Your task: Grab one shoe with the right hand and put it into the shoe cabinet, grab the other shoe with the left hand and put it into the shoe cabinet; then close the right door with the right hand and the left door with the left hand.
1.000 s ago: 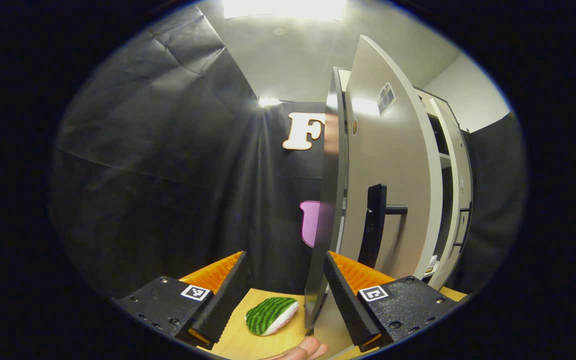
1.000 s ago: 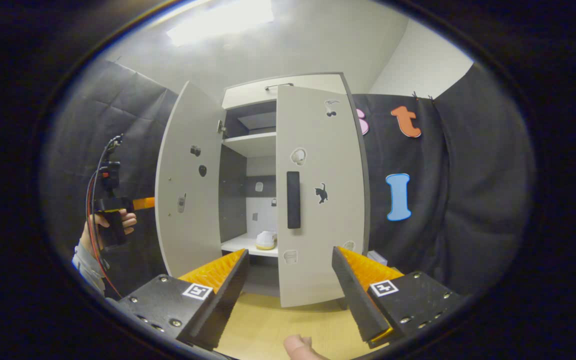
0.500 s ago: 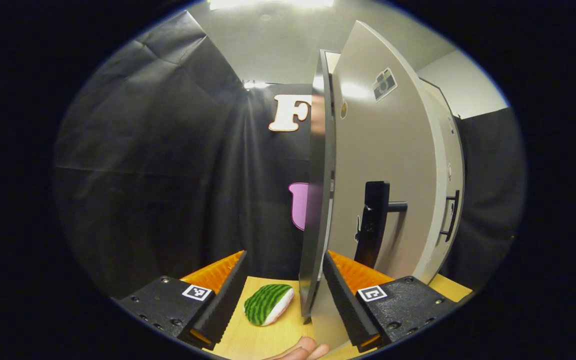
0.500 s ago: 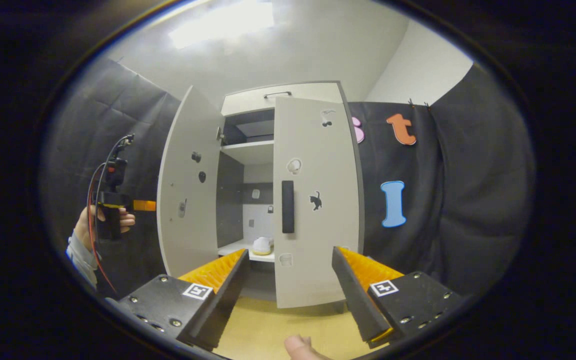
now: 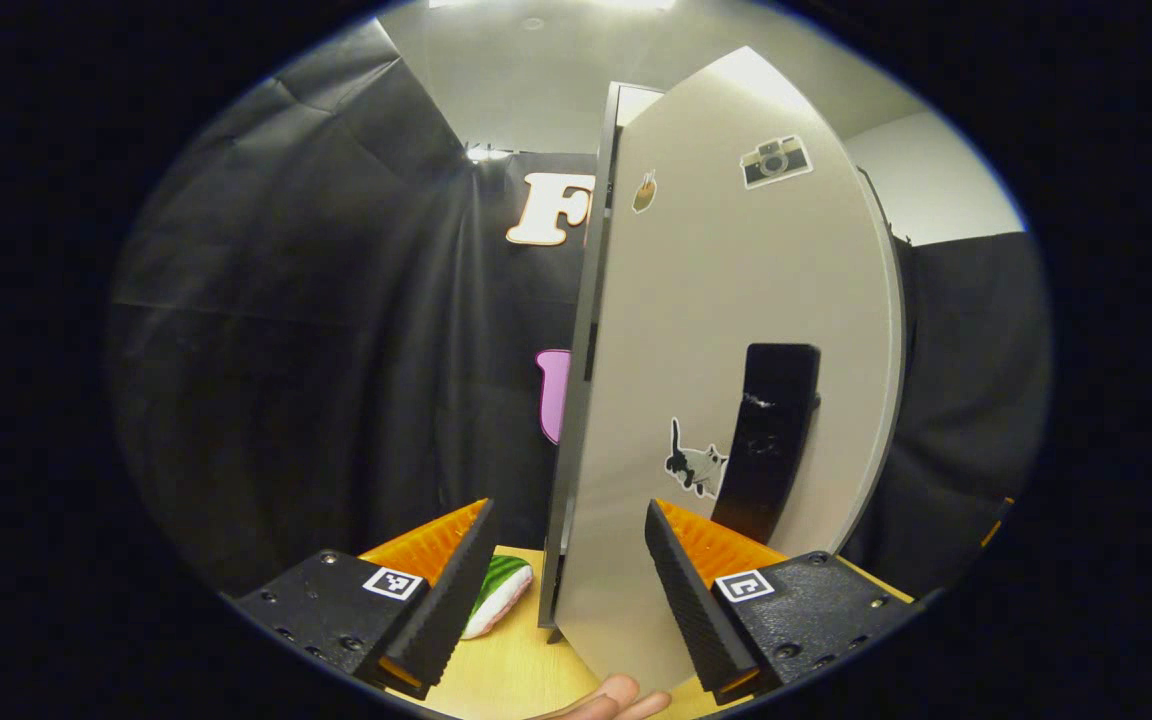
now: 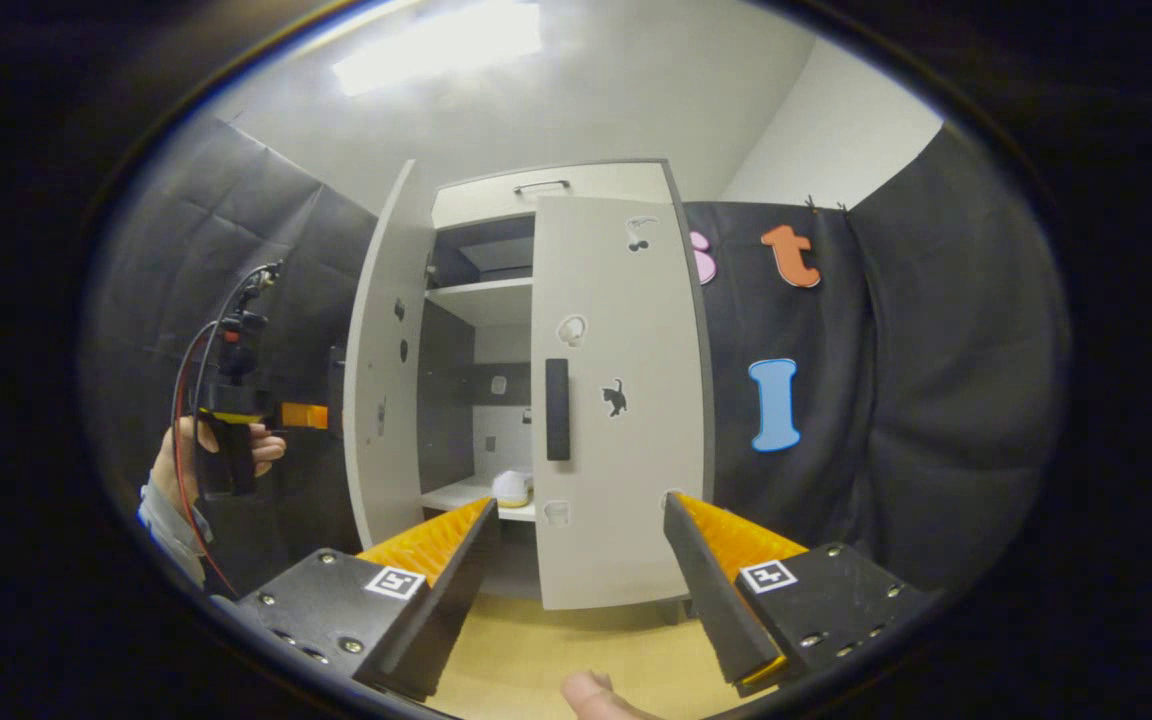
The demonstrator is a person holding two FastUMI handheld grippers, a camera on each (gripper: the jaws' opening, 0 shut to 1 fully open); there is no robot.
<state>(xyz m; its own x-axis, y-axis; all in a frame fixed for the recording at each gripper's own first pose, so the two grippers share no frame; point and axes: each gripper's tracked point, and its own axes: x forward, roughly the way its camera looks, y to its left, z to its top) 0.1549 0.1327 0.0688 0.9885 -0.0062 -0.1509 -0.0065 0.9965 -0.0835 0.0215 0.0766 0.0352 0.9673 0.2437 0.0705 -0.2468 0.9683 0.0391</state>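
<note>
both the left gripper (image 5: 566, 590) and right gripper (image 6: 581, 590) are held level, jaws spread.

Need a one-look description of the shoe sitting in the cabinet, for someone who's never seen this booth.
Find the tall pale shoe cabinet against the black cloth wall. Its right door looks about shut and its left door stands open; look through the gap to the lower white shelf. The shoe sits there: a small white shape with a yellowish sole, the one loose item visible on that shelf.
</note>
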